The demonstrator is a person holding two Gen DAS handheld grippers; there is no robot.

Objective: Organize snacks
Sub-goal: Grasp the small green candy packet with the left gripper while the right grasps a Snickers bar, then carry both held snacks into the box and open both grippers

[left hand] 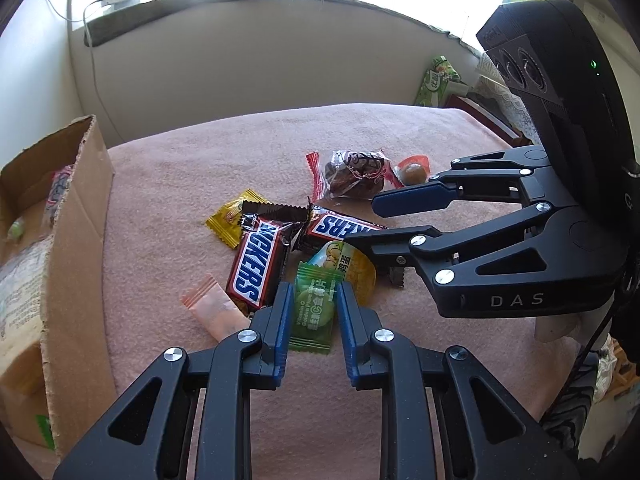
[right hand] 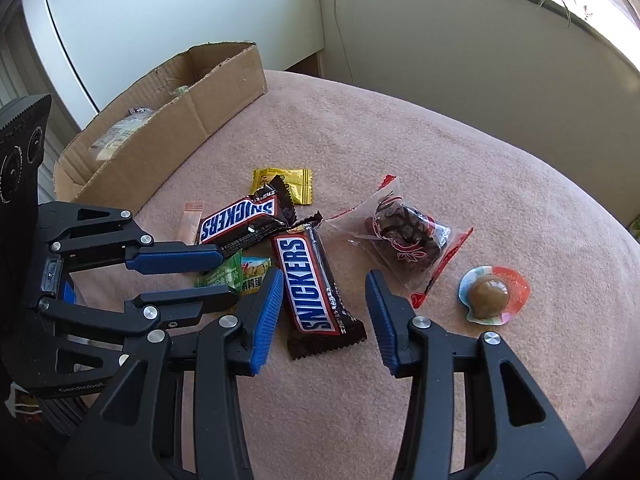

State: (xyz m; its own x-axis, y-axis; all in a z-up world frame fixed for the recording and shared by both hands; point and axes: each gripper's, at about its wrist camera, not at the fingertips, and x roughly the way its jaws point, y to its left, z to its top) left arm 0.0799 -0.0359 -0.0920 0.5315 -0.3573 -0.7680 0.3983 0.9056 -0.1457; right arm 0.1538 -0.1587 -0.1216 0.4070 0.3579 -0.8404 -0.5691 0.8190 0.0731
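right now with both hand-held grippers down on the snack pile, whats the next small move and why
Probably lift the left hand-held gripper straight up: it looks shut on the green candy packet, which half covers a yellow-green packet, then carry it to the cardboard box. The right hand-held gripper straddles a Snickers bar.

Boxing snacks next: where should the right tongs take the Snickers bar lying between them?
Grip the Snickers bar across its middle, on the long sides, coming down from above. It lies flat and lengthwise between the open fingers of the right tongs, so its narrow width fits; the crimped ends look floppy.
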